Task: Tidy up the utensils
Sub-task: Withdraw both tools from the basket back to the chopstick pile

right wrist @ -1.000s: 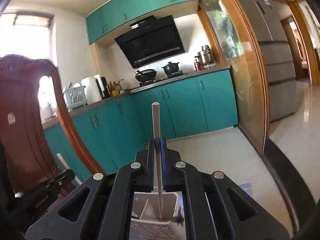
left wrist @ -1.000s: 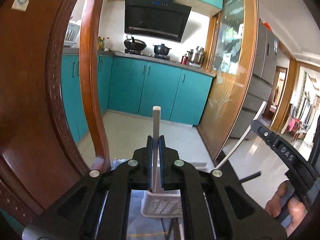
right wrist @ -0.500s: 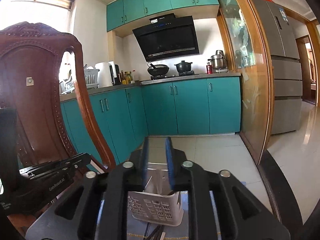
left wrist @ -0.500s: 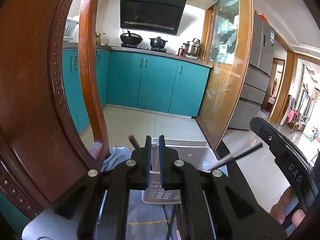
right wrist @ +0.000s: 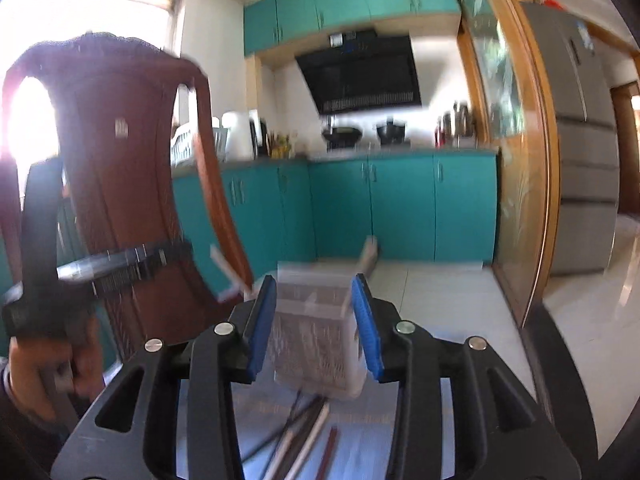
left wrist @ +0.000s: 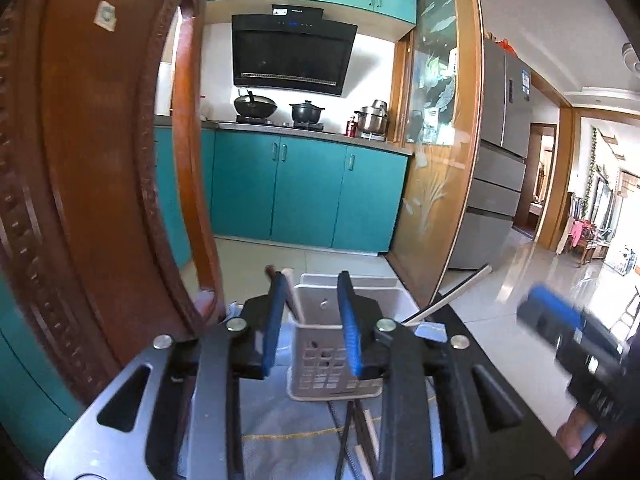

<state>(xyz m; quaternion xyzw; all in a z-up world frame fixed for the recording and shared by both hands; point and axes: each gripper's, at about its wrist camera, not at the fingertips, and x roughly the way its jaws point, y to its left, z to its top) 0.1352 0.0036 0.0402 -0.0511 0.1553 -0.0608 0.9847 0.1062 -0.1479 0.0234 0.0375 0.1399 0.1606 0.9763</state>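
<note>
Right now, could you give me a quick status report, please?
Both hand-held grippers, left and right, just opened, empty. Chopsticks stand in white slotted plastic basket; more lie before it. Nothing blocking.

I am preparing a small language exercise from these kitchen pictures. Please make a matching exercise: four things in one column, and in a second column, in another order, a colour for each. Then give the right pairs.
Things:
1. lower cabinets
2. utensil basket
3. chair back
4. range hood

Colours:
A. black
B. white
C. teal
D. reddish brown

Right pairs: 1-C, 2-B, 3-D, 4-A
</note>
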